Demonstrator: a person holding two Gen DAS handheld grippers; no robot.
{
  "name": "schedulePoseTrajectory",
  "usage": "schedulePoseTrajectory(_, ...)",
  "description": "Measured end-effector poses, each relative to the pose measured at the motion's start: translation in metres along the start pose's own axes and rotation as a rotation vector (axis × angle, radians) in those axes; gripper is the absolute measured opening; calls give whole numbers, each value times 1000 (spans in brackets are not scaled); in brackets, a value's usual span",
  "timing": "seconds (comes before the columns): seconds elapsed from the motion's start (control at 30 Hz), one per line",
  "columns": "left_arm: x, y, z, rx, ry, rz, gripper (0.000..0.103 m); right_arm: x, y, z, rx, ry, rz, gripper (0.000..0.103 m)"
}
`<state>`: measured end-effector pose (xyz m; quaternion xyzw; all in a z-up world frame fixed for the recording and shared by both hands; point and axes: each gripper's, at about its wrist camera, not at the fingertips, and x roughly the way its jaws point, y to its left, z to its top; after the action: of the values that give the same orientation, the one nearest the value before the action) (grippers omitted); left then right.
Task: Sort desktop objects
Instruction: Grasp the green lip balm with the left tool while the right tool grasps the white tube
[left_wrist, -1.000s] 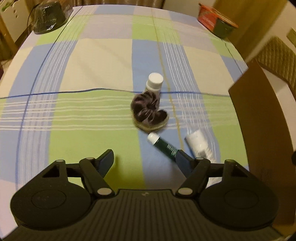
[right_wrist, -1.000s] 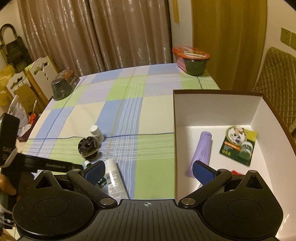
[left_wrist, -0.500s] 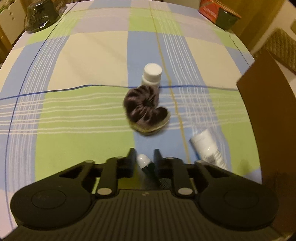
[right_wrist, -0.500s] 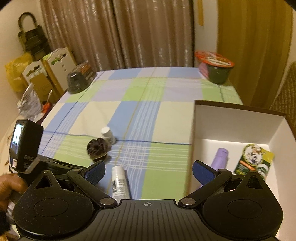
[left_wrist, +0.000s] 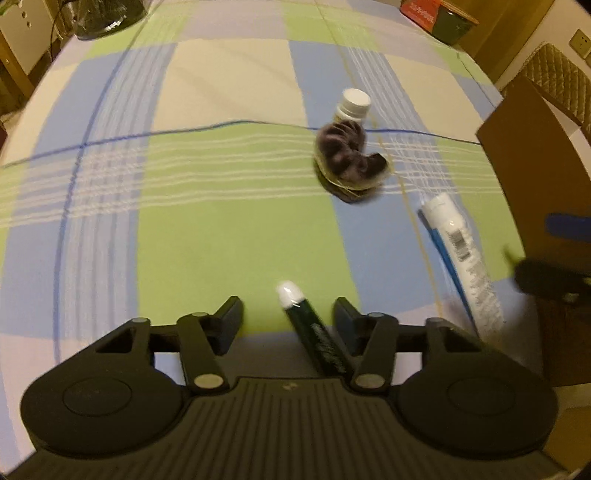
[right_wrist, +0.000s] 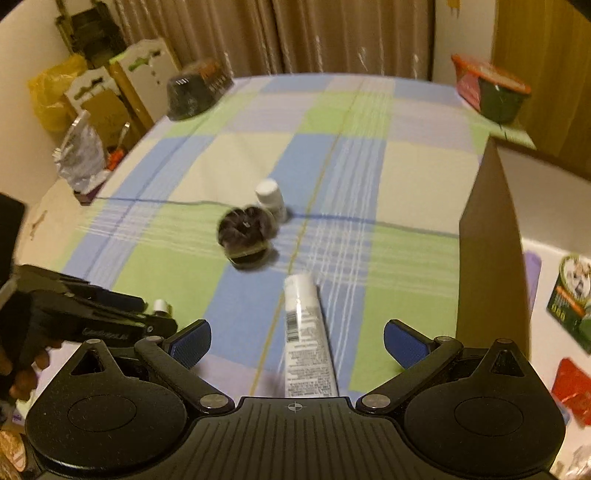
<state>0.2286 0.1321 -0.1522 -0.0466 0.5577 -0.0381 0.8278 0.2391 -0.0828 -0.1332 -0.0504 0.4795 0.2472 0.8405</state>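
Left gripper (left_wrist: 288, 314) sits low centre of its frame, jaws apart w/ gaps either side of the dark green tube (left_wrist: 314, 332); white cap points up-frame, body leaning toward the right finger, may be touching it but too blurred to say. Not clamped.

Right gripper (right_wrist: 297, 341) has its jaws spread wide, straddling the white tube (right_wrist: 308, 339), which lies lengthwise at bottom centre w/ clear cloth on both sides.

Upper-mid of both frames: dark scrunchie (left_wrist: 349, 162) on a small round thing, white-capped bottle (left_wrist: 352, 107) just behind, touching or nearly.

Box (right_wrist: 491, 258) at right edge already holds a purple tube (right_wrist: 532, 273), a green pack (right_wrist: 570, 299), something red.

Looks like pick-up stage for both tubes, or just set down; can't tell which. If picking: centre each tube, close, lift over the box wall.
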Motion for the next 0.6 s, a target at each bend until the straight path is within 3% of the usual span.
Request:
schedulePoseTrajectory(0.07, -1, -4, -1, 33, -21, 29, 17, 4, -4, -1, 7, 14, -17, 103)
schedulePoseTrajectory(0.1, -3, -3, -1, 36, -26, 30, 13, 6, -5, -2, 5, 18, -21, 103)
schedulePoseTrajectory(0.2, -8, 2, 2, 43, -38, 31, 12, 10, -6, -2, -5, 33, -23, 100)
schedulePoseTrajectory(0.23, -10, 4, 2, 46, -42, 31, 12, 13, -6, -3, -7, 44, -18, 87)
schedulePoseTrajectory(0.3, -14, 7, 4, 51, -51, 32, 12, 20, -5, -3, -5, 67, -6, 79)
schedulePoseTrajectory(0.53, -26, 18, 9, 69, -80, 34, 12, 44, -5, 0, -10, 86, -36, 77)
schedulePoseTrajectory(0.57, -27, 18, 10, 71, -83, 33, 12, 48, -6, 2, -7, 94, -41, 74)
schedulePoseTrajectory(0.6, -28, 17, 11, 73, -86, 30, 12, 53, -8, 3, -1, 103, -46, 62)
